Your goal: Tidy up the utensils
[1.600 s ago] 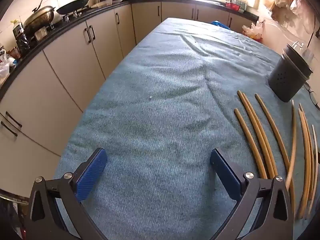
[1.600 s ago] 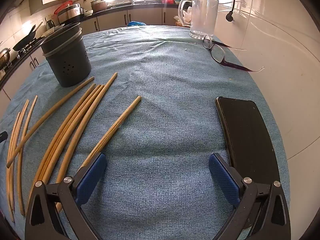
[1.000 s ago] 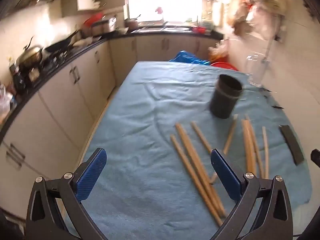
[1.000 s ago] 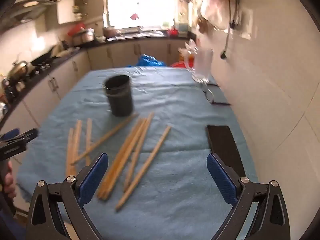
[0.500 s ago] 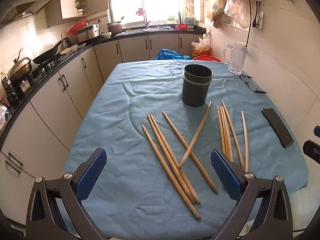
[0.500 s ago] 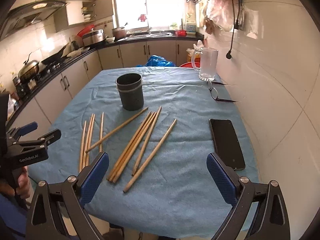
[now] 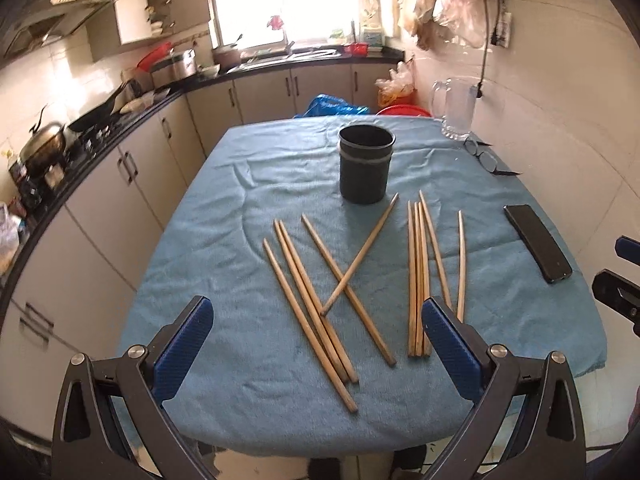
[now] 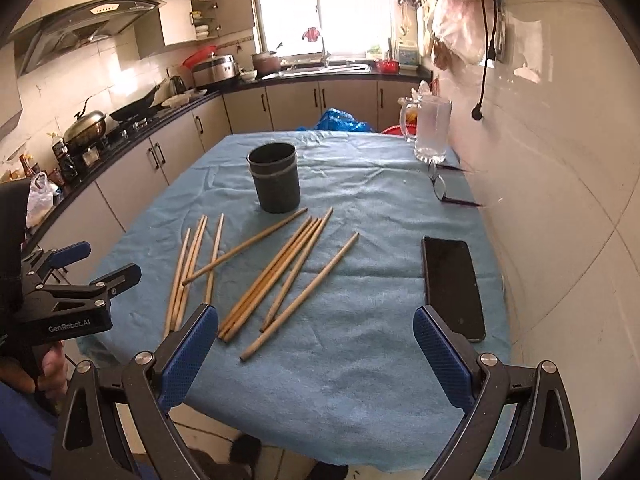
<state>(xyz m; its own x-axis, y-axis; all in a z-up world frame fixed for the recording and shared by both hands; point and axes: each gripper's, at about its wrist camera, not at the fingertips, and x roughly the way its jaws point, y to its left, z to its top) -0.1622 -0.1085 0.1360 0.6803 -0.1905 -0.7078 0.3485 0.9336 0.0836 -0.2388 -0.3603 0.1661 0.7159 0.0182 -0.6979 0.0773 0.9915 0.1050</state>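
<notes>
Several wooden chopsticks (image 7: 308, 304) lie loose on the blue cloth of the table (image 7: 240, 208); one (image 7: 360, 256) crosses another, and a tighter bundle (image 7: 418, 272) lies to the right. Behind them a dark cylindrical holder (image 7: 366, 170) stands upright and looks empty. My left gripper (image 7: 316, 316) hovers open over the table's near edge, holding nothing. My right gripper (image 8: 314, 318) is also open and empty, above the near edge, with the chopsticks (image 8: 276, 268) and holder (image 8: 276, 178) ahead. The right wrist view shows the left gripper (image 8: 96, 266) at the left, held by a hand.
A black phone (image 8: 452, 286) lies on the cloth at the right, close to the tiled wall. Folded glasses (image 8: 440, 186) and a glass pitcher (image 8: 430, 132) sit at the far right corner. Kitchen cabinets (image 7: 120, 152) run along the left of the table.
Both grippers have drawn back and up from just above the cloth, so the whole table now shows. Both stay open; the chopsticks and holder have not moved.
</notes>
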